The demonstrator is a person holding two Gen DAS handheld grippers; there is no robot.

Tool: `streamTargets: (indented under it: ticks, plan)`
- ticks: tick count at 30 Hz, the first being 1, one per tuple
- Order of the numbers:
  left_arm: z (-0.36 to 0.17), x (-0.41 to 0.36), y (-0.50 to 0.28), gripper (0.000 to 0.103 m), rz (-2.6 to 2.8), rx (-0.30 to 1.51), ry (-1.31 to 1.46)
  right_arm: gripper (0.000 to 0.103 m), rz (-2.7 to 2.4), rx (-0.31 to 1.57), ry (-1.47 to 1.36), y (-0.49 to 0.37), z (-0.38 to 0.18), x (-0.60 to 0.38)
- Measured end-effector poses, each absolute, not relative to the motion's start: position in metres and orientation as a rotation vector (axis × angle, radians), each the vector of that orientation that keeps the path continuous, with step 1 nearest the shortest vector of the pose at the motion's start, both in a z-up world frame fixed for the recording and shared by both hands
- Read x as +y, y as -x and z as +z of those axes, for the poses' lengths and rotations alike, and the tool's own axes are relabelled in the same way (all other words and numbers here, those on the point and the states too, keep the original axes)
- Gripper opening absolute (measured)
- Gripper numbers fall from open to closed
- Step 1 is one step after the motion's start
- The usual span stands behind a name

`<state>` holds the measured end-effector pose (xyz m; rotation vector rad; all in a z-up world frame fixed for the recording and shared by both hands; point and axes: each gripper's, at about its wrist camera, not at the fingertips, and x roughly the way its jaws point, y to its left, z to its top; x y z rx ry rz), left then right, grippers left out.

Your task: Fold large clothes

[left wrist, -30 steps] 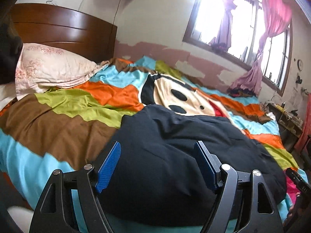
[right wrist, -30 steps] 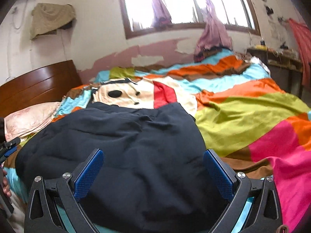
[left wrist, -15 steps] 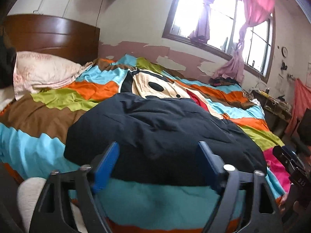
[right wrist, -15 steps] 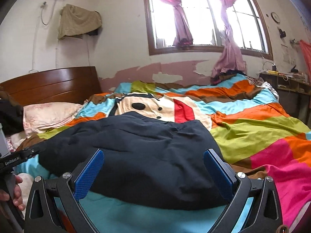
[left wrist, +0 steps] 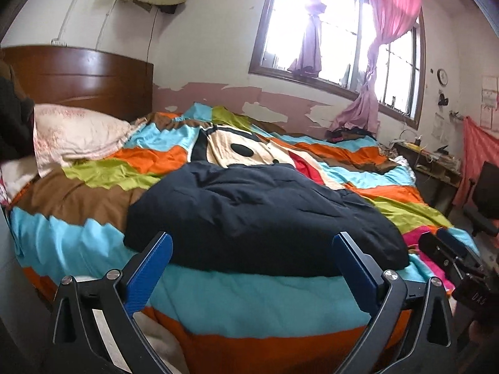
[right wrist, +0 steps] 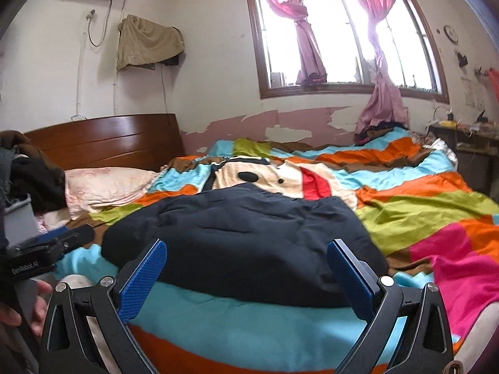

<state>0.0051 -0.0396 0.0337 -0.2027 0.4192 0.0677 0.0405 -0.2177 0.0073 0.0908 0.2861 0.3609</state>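
Grippers [left wrist: 252, 260] [right wrist: 246, 266] wide, empty, short of jacket [left wrist: 259, 215] ahead; could grab quilt [left wrist: 249, 299] too if closing low.

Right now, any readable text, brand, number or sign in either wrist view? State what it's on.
"GenRobot.AI": white print on the black body of the left gripper, seen at the left edge of the right wrist view.
"DAS": faint print on the black body of the right gripper, in the left wrist view; uncertain read.
Round wall clock: numerals too small to read.
Paper sheets on the right wall: too blurred to read.
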Motion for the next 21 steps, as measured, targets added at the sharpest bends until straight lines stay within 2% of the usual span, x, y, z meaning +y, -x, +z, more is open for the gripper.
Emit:
streamTargets:
  ticks: [21]
  plan:
    - [0.013,-0.032,0.013,0.101,0.113,0.485,0.172,0.103,0.287,0.345,-0.046,-0.021,-0.008,-0.211]
